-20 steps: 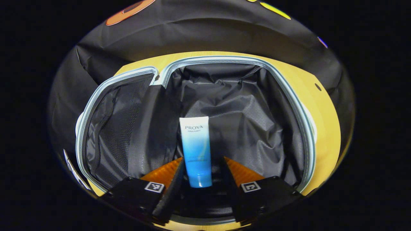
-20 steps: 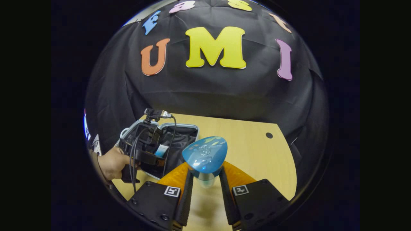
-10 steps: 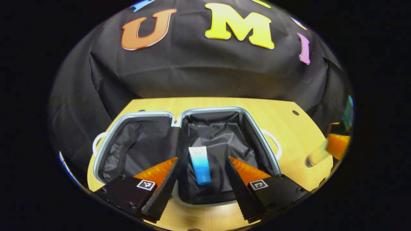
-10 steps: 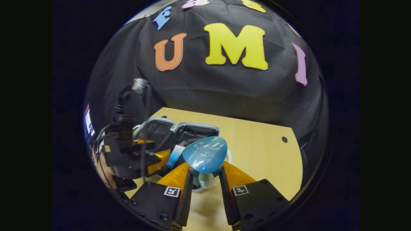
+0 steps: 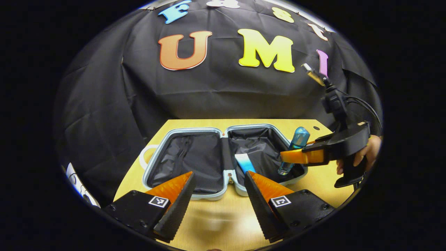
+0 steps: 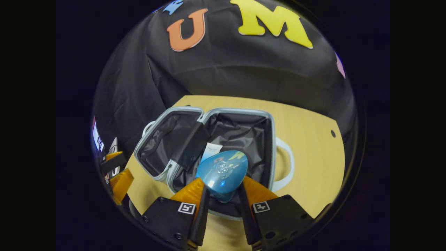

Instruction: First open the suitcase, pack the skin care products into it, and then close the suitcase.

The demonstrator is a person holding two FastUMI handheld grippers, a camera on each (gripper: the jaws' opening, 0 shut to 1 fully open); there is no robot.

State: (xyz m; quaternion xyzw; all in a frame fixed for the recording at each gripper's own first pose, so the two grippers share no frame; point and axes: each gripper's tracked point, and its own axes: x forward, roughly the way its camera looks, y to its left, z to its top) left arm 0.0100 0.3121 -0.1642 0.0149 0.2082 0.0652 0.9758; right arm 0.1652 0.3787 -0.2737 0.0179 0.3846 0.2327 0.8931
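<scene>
The left gripper [image 5: 217,195] hung with its fingers spread wide and nothing between them, over the wooden table [image 5: 223,223] just short of the open suitcase [image 5: 195,188]. The right gripper [image 6: 223,195] was clamped on a blue bottle [image 6: 221,170] held upright over the suitcase's right half, a hand [image 5: 364,155] behind it. Farther in, a white-and-blue tube [image 5: 244,163] lay on that half's black lining.
</scene>
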